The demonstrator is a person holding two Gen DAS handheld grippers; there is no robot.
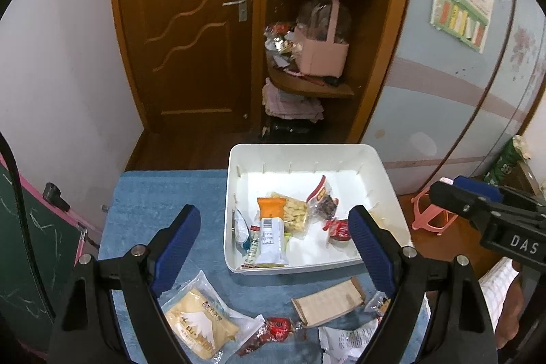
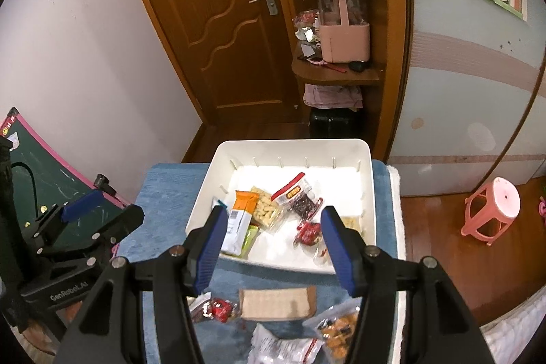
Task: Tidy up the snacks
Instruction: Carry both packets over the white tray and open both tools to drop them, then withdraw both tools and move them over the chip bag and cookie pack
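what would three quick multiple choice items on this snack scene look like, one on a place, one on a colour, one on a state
1. Where does the brown cardboard packet lie?
A. inside the white bin
B. on the blue cloth in front of the bin
C. on the shelf

2. What colour is the stool on the floor?
A. pink
B. green
C. black

3. How is the left claw?
A. shut on a packet
B. open, holding nothing
C. out of view

Answers: 1 B, it rests on the blue cloth outside the white bin. 2 A, it is plainly pink. 3 B, the jaws stand wide with nothing clamped.
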